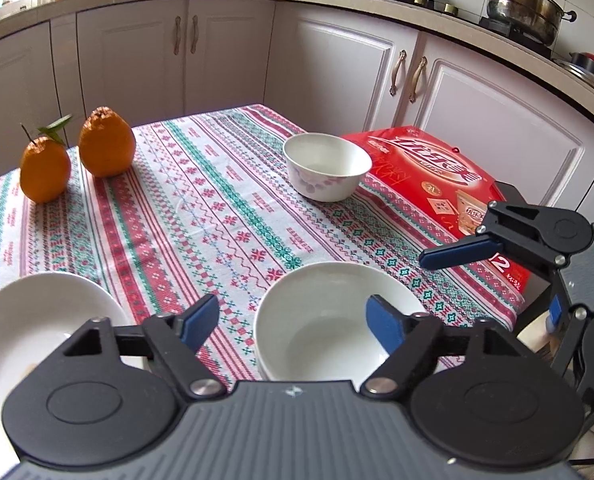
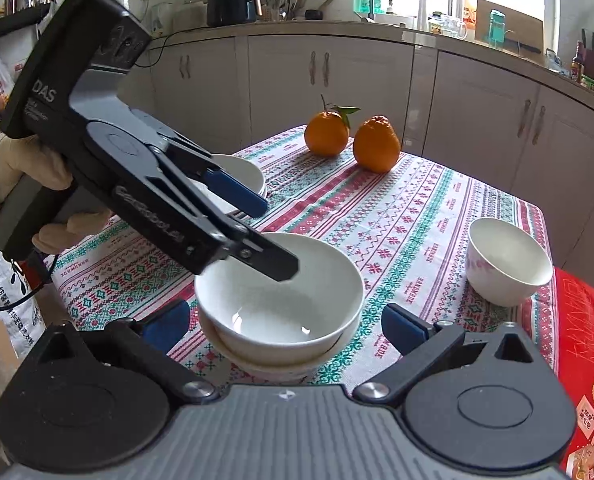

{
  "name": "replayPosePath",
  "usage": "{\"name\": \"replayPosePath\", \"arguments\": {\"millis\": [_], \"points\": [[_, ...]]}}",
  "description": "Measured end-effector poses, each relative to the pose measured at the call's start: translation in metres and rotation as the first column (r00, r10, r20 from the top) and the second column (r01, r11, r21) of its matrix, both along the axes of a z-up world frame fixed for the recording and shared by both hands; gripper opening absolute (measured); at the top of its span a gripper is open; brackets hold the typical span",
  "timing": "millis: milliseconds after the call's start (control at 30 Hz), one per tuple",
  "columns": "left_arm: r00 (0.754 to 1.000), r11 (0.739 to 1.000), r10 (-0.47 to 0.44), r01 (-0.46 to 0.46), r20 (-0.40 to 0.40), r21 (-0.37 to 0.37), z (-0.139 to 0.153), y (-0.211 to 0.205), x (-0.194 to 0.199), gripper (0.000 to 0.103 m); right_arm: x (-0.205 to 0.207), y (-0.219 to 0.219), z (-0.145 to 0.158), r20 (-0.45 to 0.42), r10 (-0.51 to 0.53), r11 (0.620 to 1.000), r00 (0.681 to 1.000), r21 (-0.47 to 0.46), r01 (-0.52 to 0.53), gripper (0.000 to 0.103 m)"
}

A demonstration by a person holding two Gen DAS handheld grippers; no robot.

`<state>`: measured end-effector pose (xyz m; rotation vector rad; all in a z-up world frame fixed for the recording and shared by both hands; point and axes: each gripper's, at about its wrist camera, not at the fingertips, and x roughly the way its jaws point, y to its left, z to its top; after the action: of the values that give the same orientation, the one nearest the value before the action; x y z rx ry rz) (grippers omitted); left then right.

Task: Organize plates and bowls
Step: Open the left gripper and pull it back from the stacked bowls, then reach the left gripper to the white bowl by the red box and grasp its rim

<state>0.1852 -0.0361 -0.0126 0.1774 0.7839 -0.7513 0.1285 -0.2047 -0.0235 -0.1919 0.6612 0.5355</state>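
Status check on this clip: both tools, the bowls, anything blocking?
Left tool open, over stacked white bowls. Right tool open, empty, just short of the stack. Floral bowl apart, by red box. Nothing blocking.

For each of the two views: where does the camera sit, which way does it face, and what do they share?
Left wrist: on the left gripper, facing the stove-side cabinets over the stacked white bowls; the right gripper shows at right.
Right wrist: on the right gripper, facing the window counter; the left gripper and gloved hand show.
Shared: stacked bowls, floral bowl, oranges, red box.
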Motion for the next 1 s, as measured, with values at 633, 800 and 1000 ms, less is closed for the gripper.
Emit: {"name": "replayPosePath", "arguments": {"millis": [633, 800, 1000], "points": [[0.995, 0.995, -0.083, 0.080, 0.055, 0.055, 0.020, -0.040, 0.029, 0.090, 0.009, -0.079, -0.003, 0.028, -0.263, 0.965, 0.964, -0.008, 0.263, 0.103], [0.992, 0.991, -0.119, 0.116, 0.042, 0.070, 0.018, -0.063, 0.046, 0.090, 0.022, -0.099, -0.019, -0.019, -0.307, 0.952, 0.951, 0.004, 0.308, 0.103], [0.987, 0.983, -0.161, 0.159, 0.014, 0.088, 0.009, -0.090, 0.069, 0.090, 0.042, -0.112, -0.040, -0.075, -0.339, 0.941, 0.938, -0.005, 0.339, 0.103]]}}
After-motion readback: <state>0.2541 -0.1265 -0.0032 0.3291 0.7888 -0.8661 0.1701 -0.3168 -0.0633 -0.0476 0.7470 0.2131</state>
